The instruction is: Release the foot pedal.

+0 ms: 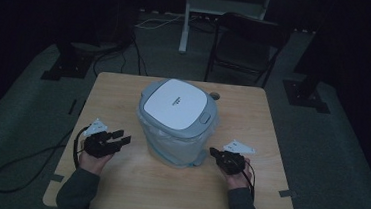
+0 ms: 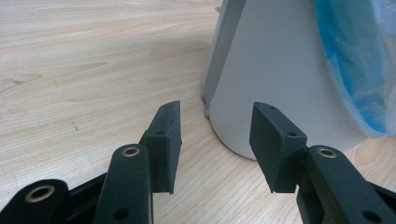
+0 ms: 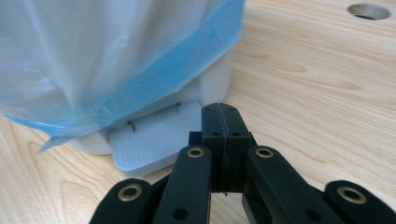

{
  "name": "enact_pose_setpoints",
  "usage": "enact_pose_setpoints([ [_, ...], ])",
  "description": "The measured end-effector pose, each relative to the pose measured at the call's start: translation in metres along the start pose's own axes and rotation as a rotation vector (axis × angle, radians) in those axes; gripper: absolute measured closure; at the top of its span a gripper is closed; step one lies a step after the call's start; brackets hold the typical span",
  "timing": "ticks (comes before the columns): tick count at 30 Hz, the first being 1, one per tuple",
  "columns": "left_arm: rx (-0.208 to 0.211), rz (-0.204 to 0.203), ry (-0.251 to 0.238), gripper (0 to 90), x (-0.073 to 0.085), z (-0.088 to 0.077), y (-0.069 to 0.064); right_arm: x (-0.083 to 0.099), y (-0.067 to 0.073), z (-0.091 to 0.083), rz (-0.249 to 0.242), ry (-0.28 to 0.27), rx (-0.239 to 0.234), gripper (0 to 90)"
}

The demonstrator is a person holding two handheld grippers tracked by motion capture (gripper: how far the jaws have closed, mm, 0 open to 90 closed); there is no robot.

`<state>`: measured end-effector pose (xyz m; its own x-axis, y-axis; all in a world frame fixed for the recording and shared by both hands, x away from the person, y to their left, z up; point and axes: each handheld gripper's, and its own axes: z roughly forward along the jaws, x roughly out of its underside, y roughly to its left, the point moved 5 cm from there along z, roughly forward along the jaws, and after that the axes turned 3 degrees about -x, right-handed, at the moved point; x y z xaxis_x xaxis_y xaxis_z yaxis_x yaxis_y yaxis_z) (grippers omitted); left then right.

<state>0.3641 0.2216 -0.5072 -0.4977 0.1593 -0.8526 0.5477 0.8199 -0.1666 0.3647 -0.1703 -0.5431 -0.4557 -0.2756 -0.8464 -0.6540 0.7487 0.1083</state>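
Pedal bin point(image 1: 177, 121) in the middle of the table point(image 1: 117, 179), a gripper on either side

The grey-and-white bin stands shut under its lid point(image 1: 176, 104), with a pale blue liner bag point(image 3: 93, 60) hanging out over its sides. The right gripper point(image 3: 220, 116) hovers just above the foot pedal point(image 3: 149, 140) at the base, jaws pressed together on nothing. The left gripper point(image 2: 215, 135) waits near the bin's other flank, jaws apart and empty, not touching it. If the closed tip pushes sideways instead of straight down, I reckon the light bin could slide or tip on the smooth wood, and the loose liner might snag on the jaws
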Motion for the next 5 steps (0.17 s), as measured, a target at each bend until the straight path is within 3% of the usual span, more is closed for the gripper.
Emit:
enact_pose_setpoints([
  [5, -0.019, -0.013, -0.001, 53.6, 0.0058, 0.0037, 0.0025, 0.0012, -0.0092, -0.0046, 0.007, 0.007, 0.038, 89.8],
])
